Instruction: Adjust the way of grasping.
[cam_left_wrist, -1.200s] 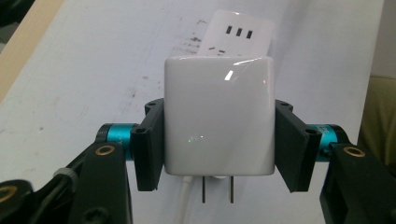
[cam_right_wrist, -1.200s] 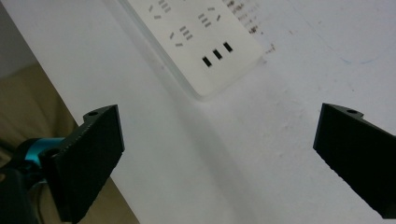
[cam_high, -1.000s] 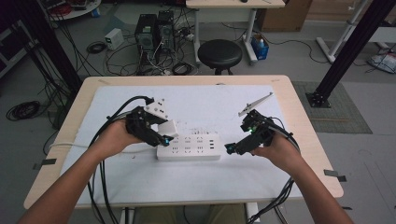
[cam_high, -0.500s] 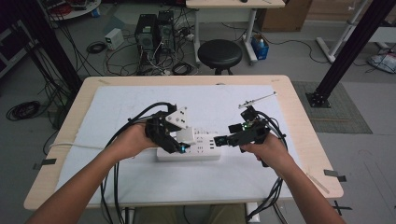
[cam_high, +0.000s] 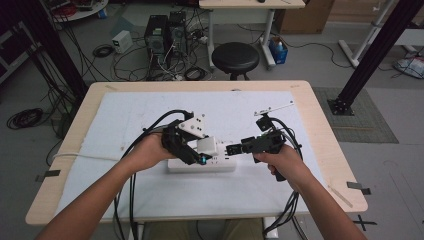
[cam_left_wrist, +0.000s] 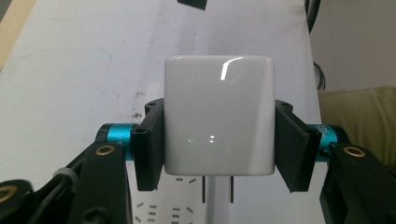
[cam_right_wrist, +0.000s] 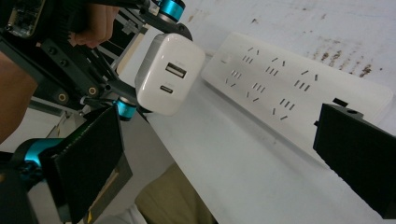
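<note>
White matting covers the bench (cam_high: 125, 115); near its front edge the left gripper (cam_high: 192, 152) clamps the charger (cam_left_wrist: 218, 114) above the power strip (cam_right_wrist: 299, 84). Right gripper's (cam_right_wrist: 215, 144) fingers gape empty. Prongs should descend square over matching slots.

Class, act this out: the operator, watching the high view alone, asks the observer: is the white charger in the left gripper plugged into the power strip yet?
Observer: No. In the left gripper view both prongs of the charger hang bare above the power strip.
Operator: Is the grip on it sound?
Observer: It looks so. The left gripper has its pads pressed flat on two opposite sides of the charger.
Operator: And the right gripper?
Observer: The right gripper is idle. Its own view shows the jaws wide apart with nothing between them.
</note>
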